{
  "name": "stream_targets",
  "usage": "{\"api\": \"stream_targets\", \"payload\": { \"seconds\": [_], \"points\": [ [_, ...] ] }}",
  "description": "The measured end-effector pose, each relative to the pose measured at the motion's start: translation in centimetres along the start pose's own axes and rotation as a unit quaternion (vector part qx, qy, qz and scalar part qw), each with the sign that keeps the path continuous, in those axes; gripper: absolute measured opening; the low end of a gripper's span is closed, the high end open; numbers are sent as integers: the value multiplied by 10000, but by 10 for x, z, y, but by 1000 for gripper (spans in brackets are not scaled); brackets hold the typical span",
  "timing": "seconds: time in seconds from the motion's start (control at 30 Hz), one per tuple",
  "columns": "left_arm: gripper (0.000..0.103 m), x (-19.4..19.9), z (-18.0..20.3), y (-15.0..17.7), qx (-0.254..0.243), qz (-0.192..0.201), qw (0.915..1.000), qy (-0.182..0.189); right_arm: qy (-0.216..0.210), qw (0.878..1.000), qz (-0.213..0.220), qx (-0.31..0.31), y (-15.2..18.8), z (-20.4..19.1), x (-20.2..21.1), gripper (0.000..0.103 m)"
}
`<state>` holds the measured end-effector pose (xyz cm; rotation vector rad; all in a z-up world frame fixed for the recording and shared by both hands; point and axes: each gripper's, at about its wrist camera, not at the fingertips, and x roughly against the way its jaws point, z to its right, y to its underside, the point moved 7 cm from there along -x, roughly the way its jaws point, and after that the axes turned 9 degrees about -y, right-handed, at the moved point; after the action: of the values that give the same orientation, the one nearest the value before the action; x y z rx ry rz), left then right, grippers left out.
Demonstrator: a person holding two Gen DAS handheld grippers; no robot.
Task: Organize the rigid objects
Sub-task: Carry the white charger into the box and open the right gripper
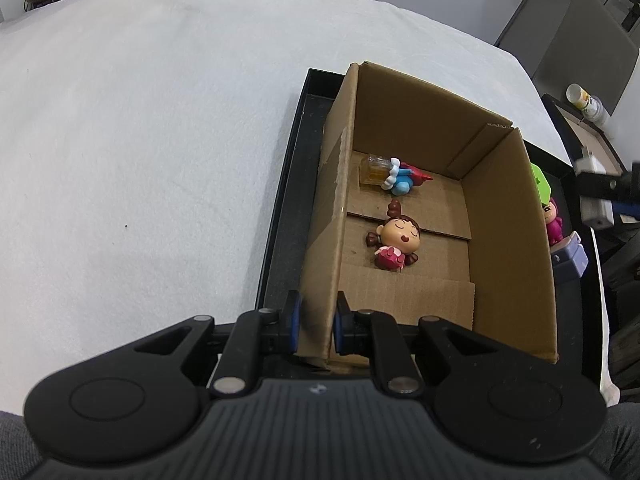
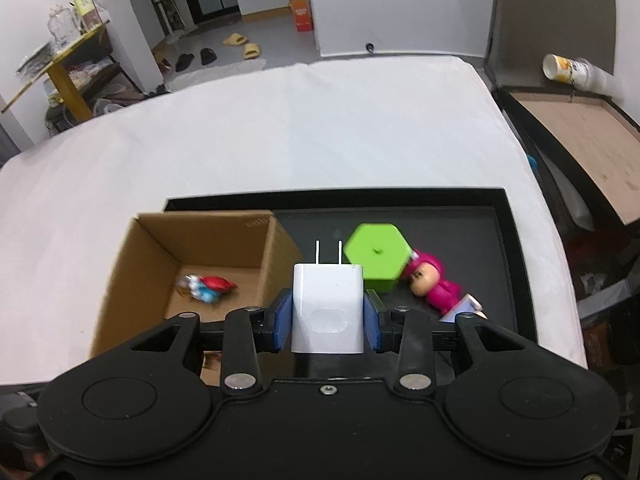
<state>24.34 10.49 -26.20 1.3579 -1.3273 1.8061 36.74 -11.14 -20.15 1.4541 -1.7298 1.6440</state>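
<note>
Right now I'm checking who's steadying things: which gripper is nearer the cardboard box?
Left. The left gripper has its jaws clamped on the cardboard box near wall. The right gripper holds the white charger beside the box, apart from it.

Left gripper [image 1: 316, 326]: matte black ribbed housing, 2 blue pads, silver pivot screws. Right gripper [image 2: 327, 320]: identical black body, blue pads, central screw.

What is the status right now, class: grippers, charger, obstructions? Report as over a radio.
Left gripper clamped on cardboard box wall. Right gripper shut on white charger, prongs forward, above black tray. Nothing blocking the box opening.
</note>
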Motion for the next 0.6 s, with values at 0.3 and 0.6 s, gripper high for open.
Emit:
{"api": "stream_targets", "payload": {
  "seconds": [0.3, 0.6],
  "points": [
    [15, -2, -2, 0, 11, -11, 10000, 66, -198, 9997, 95, 134, -14, -28, -4, 37],
    [15, -3, -3, 0, 1, -17, 9999, 127, -298, 9992, 6, 269, -15, -50, -16, 37]
  ]
}}
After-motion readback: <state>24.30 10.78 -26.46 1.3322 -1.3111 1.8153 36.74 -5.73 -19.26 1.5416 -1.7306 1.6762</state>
